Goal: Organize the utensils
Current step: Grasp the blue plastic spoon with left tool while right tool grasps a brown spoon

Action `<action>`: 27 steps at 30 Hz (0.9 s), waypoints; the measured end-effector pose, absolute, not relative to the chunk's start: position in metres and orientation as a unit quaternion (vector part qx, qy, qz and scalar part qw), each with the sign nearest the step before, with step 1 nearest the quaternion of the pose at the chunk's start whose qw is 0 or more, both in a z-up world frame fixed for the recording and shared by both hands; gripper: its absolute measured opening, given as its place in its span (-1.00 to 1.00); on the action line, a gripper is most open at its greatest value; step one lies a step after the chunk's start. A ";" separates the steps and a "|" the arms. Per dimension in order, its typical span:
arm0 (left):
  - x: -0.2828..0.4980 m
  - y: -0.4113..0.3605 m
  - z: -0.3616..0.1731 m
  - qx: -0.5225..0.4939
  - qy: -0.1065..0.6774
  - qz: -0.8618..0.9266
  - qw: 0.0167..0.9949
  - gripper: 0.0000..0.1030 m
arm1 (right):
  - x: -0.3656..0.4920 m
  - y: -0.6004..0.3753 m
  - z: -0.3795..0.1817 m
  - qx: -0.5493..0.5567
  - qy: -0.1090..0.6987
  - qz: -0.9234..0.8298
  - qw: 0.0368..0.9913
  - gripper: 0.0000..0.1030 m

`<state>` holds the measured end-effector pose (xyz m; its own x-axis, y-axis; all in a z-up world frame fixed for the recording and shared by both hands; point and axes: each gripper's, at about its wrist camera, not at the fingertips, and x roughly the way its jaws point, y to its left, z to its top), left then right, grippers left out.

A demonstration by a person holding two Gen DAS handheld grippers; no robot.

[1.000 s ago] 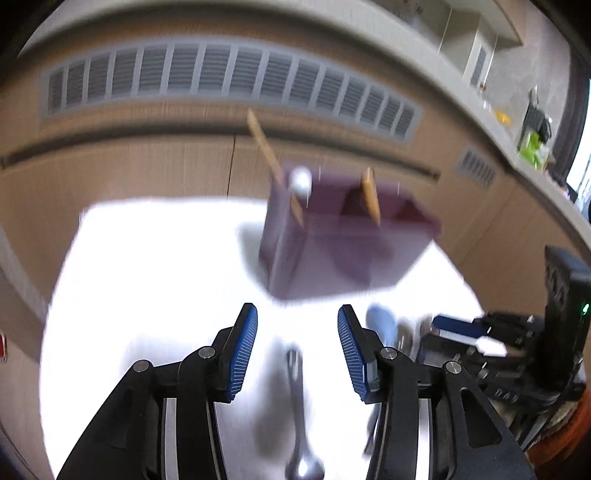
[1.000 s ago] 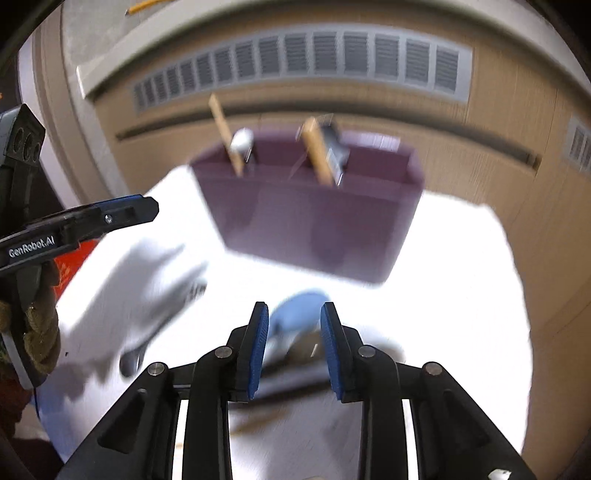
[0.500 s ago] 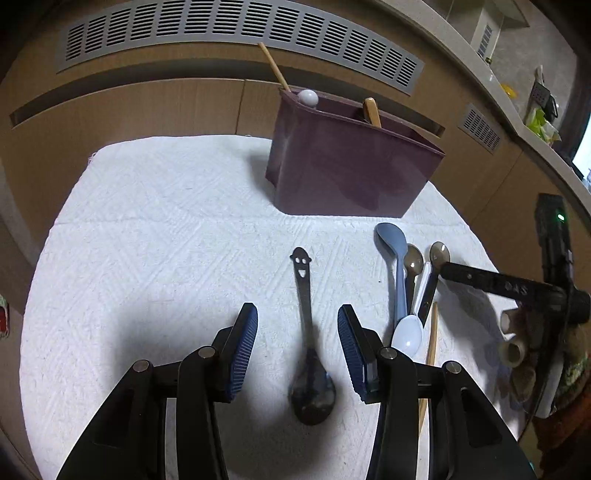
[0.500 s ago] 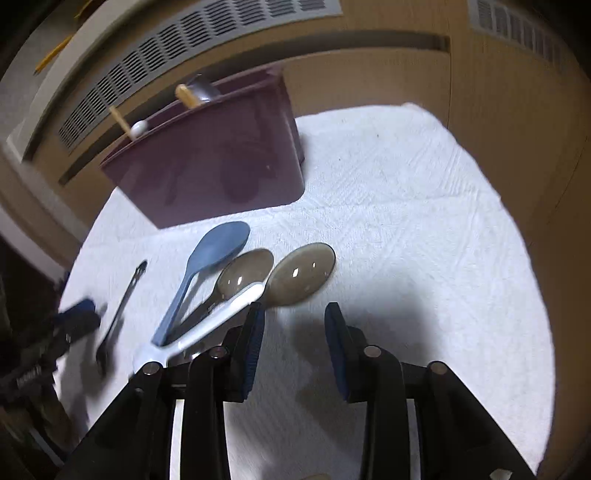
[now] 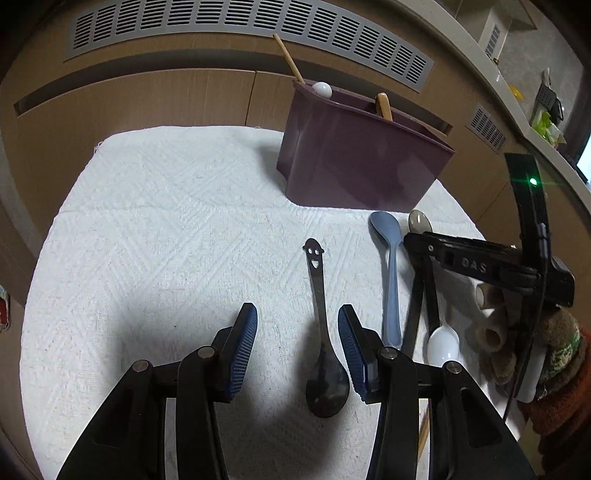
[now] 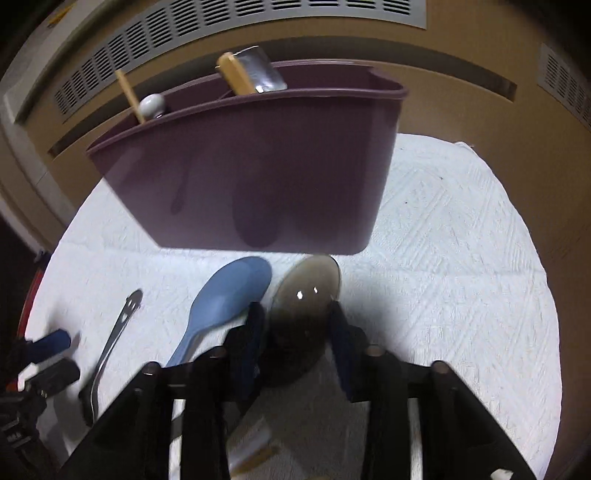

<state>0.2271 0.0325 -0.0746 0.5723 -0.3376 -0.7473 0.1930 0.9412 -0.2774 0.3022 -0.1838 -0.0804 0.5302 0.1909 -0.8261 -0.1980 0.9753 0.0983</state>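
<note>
A purple utensil caddy (image 5: 354, 162) (image 6: 255, 173) stands at the back of a white towel (image 5: 166, 229), with wooden handles and a white knob sticking out. My left gripper (image 5: 297, 332) is open, low over the towel, its fingers either side of a dark metal spoon (image 5: 321, 325) with a smiley-face handle. My right gripper (image 6: 297, 325) is open, its fingers straddling the bowl of a translucent brown spoon (image 6: 306, 291). A blue spoon (image 6: 221, 302) (image 5: 389, 258) lies just left of it. A white spoon (image 5: 443, 341) lies nearby.
Wooden cabinet fronts with vent grilles (image 5: 236, 33) rise behind the towel. The right gripper's body (image 5: 480, 264) reaches in from the right in the left wrist view. The towel's edges (image 6: 517, 229) curve close on the right.
My right gripper has moved forward and down over the brown spoon, towards the caddy. My left gripper has held nearly still over the smiley spoon, after an earlier drop.
</note>
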 end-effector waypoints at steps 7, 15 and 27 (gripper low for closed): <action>0.244 -0.003 -0.066 -0.068 0.435 -0.192 0.877 -0.09 | 0.255 -0.209 -0.077 -0.042 0.463 0.138 0.874 -0.52; 0.304 -0.082 -0.061 -0.001 0.445 -0.229 0.866 -0.09 | 0.235 -0.233 -0.082 0.000 0.463 0.137 0.875 -0.42; 0.332 -0.109 -0.083 0.046 0.460 -0.199 0.864 -0.28 | 0.226 -0.208 -0.083 -0.049 0.470 0.120 0.873 -0.15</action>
